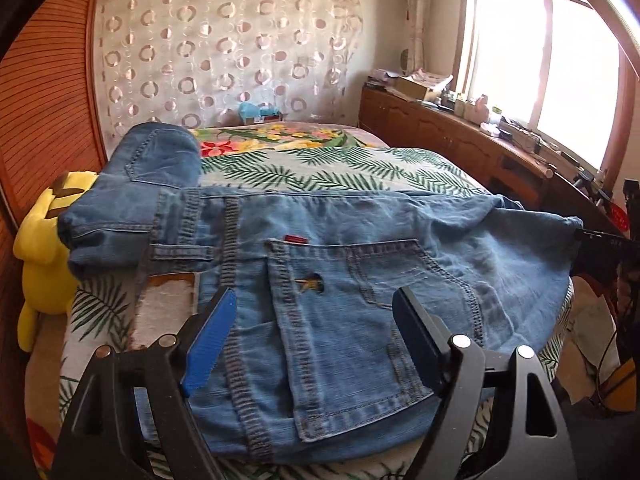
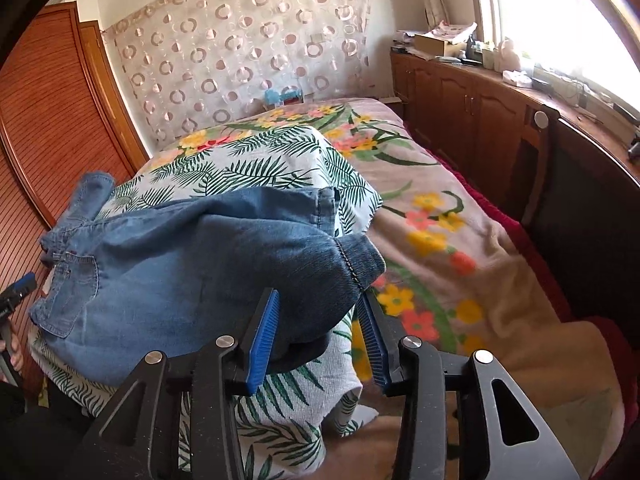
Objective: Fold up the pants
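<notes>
Pants (image 1: 328,248) lie across a leaf-print cloth (image 1: 320,168) on the bed (image 2: 460,240), filling mid-frame in the left view, with a back pocket up and one part doubled over at upper left. Folding looks partly done; more folds likely remain. Left gripper (image 1: 316,312) hovers with fingers spread. Right gripper (image 2: 320,320) has fingers spread around the hem, not clamping.
</notes>
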The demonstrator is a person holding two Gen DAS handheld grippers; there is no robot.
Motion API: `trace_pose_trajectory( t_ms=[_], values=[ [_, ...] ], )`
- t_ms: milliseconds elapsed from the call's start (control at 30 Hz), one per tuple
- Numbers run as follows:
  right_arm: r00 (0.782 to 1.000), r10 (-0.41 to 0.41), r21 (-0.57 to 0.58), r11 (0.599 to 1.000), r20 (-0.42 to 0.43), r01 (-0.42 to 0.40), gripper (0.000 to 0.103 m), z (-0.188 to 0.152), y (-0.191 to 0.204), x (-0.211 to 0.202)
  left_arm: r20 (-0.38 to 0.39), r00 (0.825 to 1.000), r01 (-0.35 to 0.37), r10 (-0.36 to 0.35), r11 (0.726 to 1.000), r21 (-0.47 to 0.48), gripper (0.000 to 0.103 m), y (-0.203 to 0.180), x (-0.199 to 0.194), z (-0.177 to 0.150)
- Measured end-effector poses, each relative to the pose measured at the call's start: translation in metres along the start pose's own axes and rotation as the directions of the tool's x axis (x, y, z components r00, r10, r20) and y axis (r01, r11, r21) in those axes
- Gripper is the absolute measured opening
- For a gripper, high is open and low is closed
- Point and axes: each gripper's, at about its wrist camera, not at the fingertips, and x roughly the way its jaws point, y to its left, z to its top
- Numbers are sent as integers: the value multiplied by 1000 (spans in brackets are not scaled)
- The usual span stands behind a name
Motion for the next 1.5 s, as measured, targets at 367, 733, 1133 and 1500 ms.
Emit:
trace_pose_trajectory(
  t_ms=[367, 733, 1133, 1500],
  values=[
    [1000, -14, 7, 1000, 18, 14, 42, 8, 2, 4, -12, 999, 39, -39, 999, 21, 81, -21, 3, 0],
    [999, -20, -65, 998, 33, 22, 8, 10, 12, 13, -15, 999, 37, -37, 999, 5, 81, -19, 5, -4],
    [968, 211, -215, 960, 138, -179, 6, 44, 79, -14, 14, 1000, 15, -15, 1000, 7, 81, -17, -5, 1],
    [884, 461, -420, 819, 76, -391, 6, 62, 183, -22, 36, 999, -15, 16, 1000, -13, 81, -5, -18, 0]
  ],
)
